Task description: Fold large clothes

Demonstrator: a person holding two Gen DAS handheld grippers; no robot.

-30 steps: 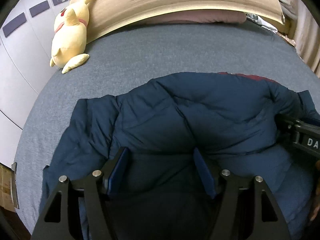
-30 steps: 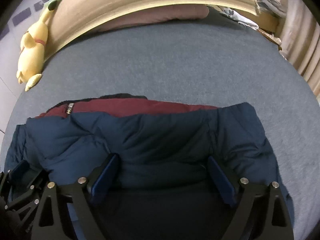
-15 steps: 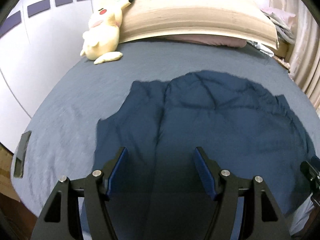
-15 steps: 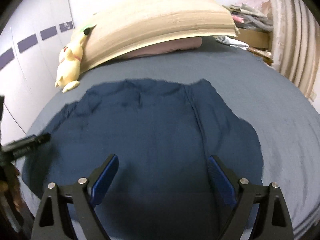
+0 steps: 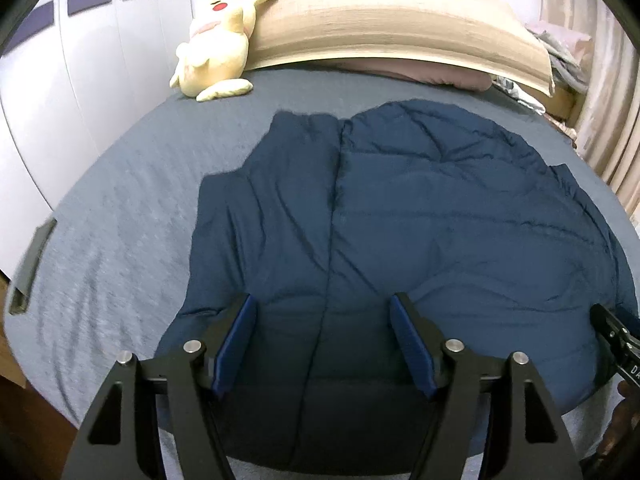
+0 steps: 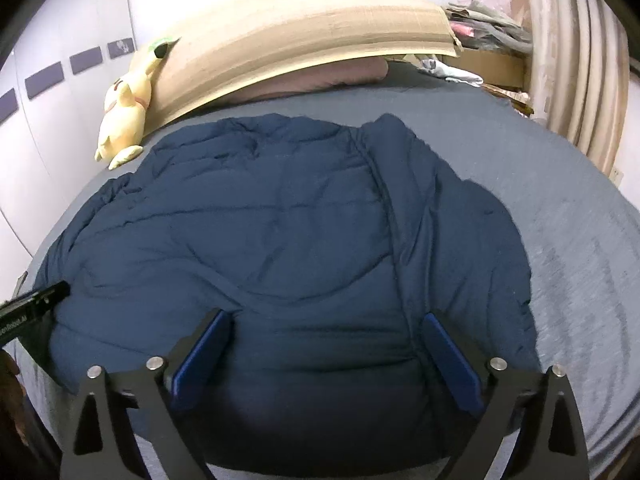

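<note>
My left gripper (image 5: 324, 340) and right gripper (image 6: 324, 354) are opening, empty; the jacket (image 5: 420, 220), pulled back, now lies flat ahead of them, ready for folding.

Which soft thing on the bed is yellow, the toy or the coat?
The plush toy by the headboard is yellow. The puffy jacket spread on the bed is navy blue.

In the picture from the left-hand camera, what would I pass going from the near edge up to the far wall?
The left tool, jaws opening with nothing gripped → navy puffy jacket → bare grey bedsheet → pink pillow → tan headboard.
</note>
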